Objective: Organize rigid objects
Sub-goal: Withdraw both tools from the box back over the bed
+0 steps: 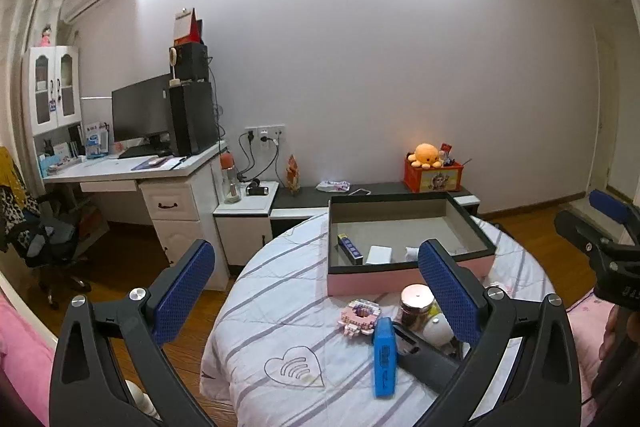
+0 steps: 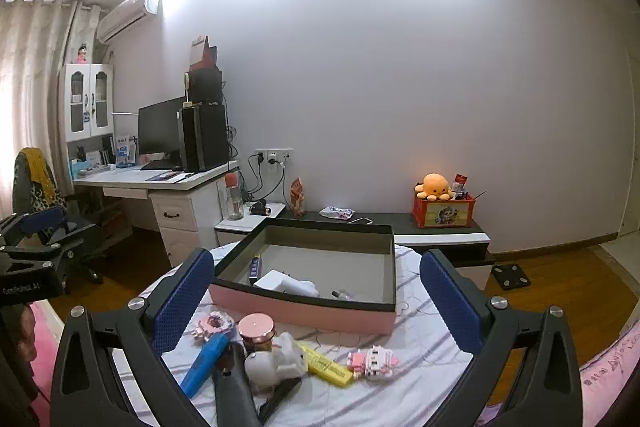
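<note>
A pink box with a dark rim stands open on the round table; it also shows in the right wrist view. It holds a blue pack and white items. In front lie a blue case, a rose-lidded jar, a pink brick toy, a second brick toy, a yellow bar, a white round toy and a black handle. My left gripper is open and empty above the table's left. My right gripper is open and empty above these objects.
A white desk with monitor and tower stands at the left, with an office chair. A low cabinet by the wall carries an orange plush on a red box. A black scale lies on the wood floor.
</note>
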A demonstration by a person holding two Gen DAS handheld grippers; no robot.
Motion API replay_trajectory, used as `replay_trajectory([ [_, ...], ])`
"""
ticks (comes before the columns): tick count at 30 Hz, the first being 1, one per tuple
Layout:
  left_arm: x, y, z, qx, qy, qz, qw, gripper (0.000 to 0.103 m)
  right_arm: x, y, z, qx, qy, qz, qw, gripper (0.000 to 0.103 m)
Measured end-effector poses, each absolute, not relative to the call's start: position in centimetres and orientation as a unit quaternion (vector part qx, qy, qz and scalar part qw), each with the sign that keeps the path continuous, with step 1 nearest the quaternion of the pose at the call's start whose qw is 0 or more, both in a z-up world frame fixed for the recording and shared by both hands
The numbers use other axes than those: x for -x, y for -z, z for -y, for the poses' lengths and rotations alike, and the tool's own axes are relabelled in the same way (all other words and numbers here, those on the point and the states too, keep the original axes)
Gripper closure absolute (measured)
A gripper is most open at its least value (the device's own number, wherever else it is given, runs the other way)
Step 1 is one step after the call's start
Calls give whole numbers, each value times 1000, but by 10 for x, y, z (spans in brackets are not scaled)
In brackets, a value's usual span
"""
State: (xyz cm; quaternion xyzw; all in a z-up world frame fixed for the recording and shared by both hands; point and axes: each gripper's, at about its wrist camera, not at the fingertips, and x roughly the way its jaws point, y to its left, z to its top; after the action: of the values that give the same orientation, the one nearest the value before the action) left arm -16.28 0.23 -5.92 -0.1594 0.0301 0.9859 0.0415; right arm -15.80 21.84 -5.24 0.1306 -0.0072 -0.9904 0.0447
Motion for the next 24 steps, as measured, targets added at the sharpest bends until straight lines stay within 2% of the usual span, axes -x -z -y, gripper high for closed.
replay_trajectory([
  [12, 140, 65, -11, 167, -983, -38, 69, 0, 116, 49, -219, -125, 992, -6, 32, 0],
  [24, 169, 121, -30, 249, -963, -68, 76, 0, 137, 90, -240, -188, 982, 8, 19, 0],
])
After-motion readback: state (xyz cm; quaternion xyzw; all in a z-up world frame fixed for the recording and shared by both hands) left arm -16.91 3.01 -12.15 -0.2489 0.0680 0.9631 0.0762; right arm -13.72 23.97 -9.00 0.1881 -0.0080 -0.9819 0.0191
